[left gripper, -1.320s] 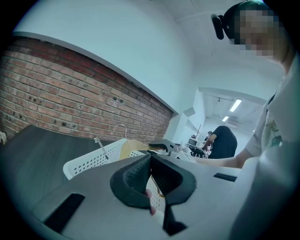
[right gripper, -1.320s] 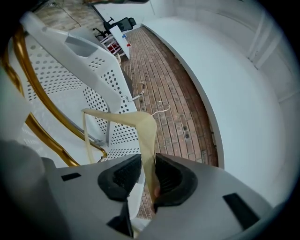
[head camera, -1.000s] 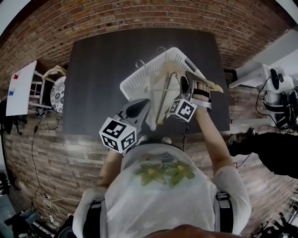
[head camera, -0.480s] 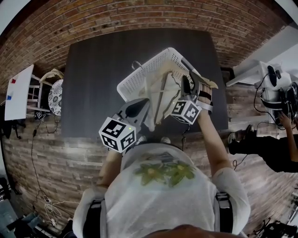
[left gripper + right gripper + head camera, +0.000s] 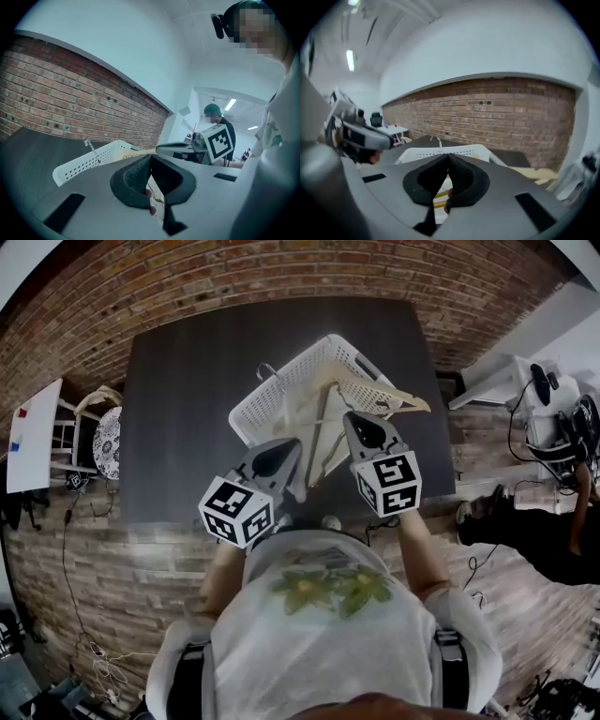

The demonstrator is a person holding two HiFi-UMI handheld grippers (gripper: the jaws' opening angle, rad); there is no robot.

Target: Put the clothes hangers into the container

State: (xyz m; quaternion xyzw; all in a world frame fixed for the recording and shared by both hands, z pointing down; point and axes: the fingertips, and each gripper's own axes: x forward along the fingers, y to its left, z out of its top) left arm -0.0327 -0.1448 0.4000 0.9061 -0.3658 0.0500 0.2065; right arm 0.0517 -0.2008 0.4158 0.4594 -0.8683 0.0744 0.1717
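A white perforated basket (image 5: 272, 395) stands on the dark table (image 5: 187, 418) and holds several pale wooden hangers (image 5: 323, 409). One hanger arm (image 5: 405, 401) sticks out over its right rim. My left gripper (image 5: 286, 446) sits at the basket's near corner, its jaws shut with nothing seen between them (image 5: 151, 158). My right gripper (image 5: 354, 420) hovers above the basket's near right side. Its jaws have just been closing and now stand shut and empty (image 5: 448, 157). The right gripper view shows the basket (image 5: 440, 152) and the protruding hanger (image 5: 539, 174) beyond the jaws.
A brick wall runs behind the table. A small round lace-topped stand (image 5: 105, 442) and a white board (image 5: 33, 427) are at the left. A person in dark clothes (image 5: 553, 540) stands at the right beside white equipment (image 5: 553, 418).
My right gripper let go of the hanger, rolled upright, drew back toward me and shut. The hanger now lies across the basket's right rim. My left gripper stayed put.
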